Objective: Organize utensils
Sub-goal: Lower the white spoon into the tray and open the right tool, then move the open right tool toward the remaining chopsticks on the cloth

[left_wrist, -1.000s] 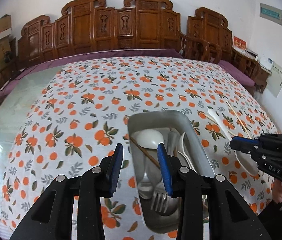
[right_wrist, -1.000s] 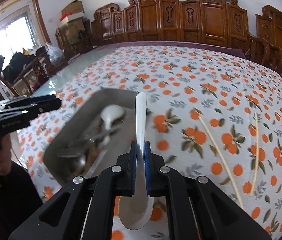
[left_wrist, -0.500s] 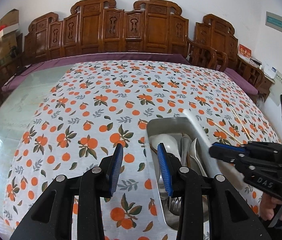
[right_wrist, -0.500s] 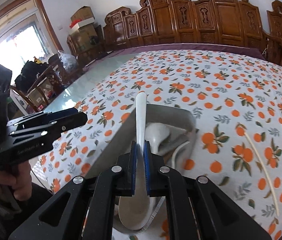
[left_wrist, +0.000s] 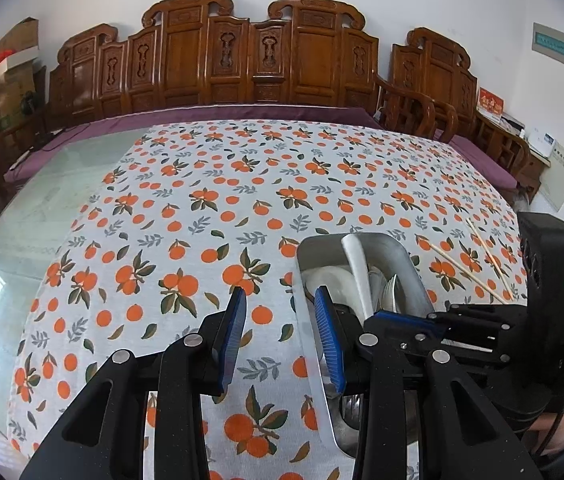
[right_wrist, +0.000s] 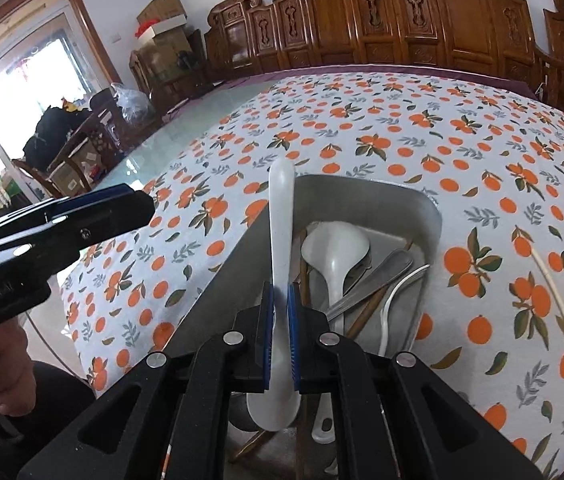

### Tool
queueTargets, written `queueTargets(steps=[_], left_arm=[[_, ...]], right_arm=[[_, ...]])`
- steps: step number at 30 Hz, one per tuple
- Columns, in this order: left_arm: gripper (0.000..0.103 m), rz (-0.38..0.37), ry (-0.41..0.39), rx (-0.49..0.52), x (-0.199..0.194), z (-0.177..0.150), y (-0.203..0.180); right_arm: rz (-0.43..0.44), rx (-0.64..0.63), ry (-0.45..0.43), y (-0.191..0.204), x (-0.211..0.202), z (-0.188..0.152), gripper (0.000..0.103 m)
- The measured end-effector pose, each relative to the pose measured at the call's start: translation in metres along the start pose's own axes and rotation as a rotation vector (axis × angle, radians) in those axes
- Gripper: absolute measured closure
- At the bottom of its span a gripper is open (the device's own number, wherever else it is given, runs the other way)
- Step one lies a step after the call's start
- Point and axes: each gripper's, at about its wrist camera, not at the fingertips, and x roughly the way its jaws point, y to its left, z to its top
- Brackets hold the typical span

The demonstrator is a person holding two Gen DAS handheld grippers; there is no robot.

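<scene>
My right gripper [right_wrist: 280,332] is shut on a white ceramic spoon [right_wrist: 280,216], held over a metal tray [right_wrist: 428,208]; its handle points away and its bowl hangs below the fingers. The tray holds another white spoon [right_wrist: 334,246], metal cutlery [right_wrist: 378,276] and brown chopsticks. In the left wrist view the tray [left_wrist: 406,260] lies right of my open, empty left gripper [left_wrist: 279,336], with the held spoon [left_wrist: 356,268] above it and the right gripper [left_wrist: 398,316] beside it.
The table has an orange-print cloth [left_wrist: 221,208] with bare glass [left_wrist: 29,224] on its left. Loose chopsticks [left_wrist: 486,256] lie right of the tray, also seen in the right wrist view [right_wrist: 562,300]. Carved wooden chairs [left_wrist: 249,60] line the far side.
My right gripper has carried the white spoon leftward from the cloth to over the tray. My left gripper has shifted left, off the tray, and stays open.
</scene>
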Motion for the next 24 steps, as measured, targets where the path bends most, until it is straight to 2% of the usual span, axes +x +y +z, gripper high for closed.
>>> queueTargets(steps=[8, 16, 22, 24], left_arm=[[0.070, -0.002, 0.003, 0.008, 0.001, -0.001, -0.004], [0.068, -0.035, -0.007, 0.013, 0.000, 0.001, -0.018], [0.047, -0.052, -0.016, 0.034, 0.001, 0.002, -0.038], [0.033, -0.057, -0.022, 0.040, 0.000, 0.001, -0.045]], right_arm=[[0.022, 0.009, -0.012, -0.007, -0.004, -0.001, 0.091], [-0.046, -0.023, -0.093, -0.030, -0.054, 0.000, 0.091], [-0.135, -0.022, -0.148, -0.064, -0.098, 0.003, 0.091], [-0.166, -0.020, -0.160, -0.077, -0.112, 0.003, 0.091]])
